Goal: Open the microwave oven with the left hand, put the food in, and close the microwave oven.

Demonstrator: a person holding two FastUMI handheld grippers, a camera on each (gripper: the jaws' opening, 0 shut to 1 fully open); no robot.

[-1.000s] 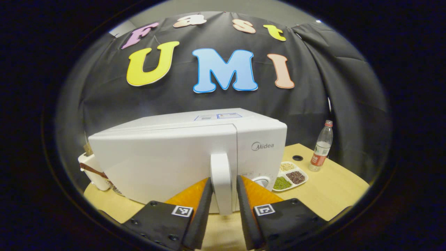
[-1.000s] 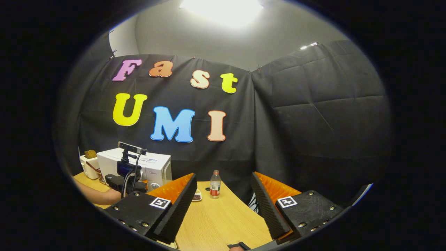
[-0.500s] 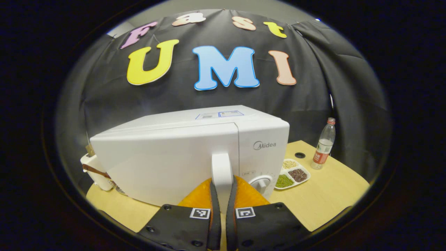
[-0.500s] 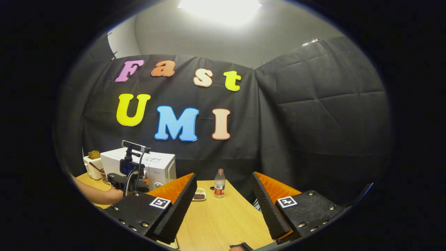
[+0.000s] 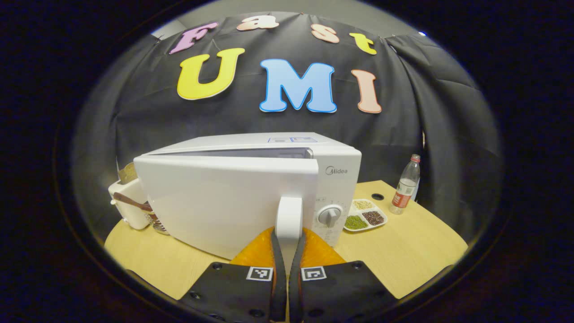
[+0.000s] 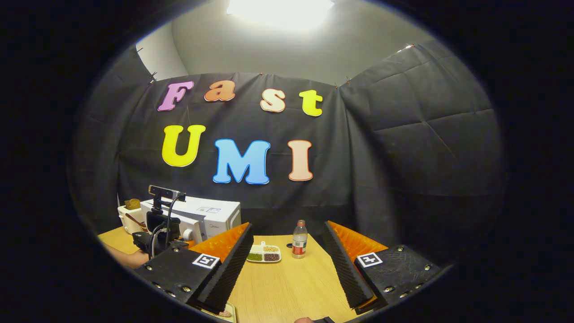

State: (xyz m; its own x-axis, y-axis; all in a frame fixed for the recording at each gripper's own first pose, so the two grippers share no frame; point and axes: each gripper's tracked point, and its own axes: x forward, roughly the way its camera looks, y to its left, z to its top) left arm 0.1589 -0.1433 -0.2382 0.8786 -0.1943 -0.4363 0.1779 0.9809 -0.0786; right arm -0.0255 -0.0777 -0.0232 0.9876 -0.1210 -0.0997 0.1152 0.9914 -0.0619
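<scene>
Black cloth wall (image 6: pixel 403 148), creased and pinned along its top edge, hung around a pale wooden table (image 6: pixel 287 287) with a small round hole (image 5: pixel 377 196) near its far edge. Above the cloth, plain grey wall (image 6: pixel 269 49) lit by a bright ceiling light (image 6: pixel 280 8).

A wooden desk (image 5: pixel 417 242) filled the lower part of the left gripper view. At right of centre, a clear bottle with a red label (image 5: pixel 404 185) stood upright near a white divided dish of beans (image 5: pixel 364 217). At the left edge sat a white container (image 5: pixel 128 204).
</scene>
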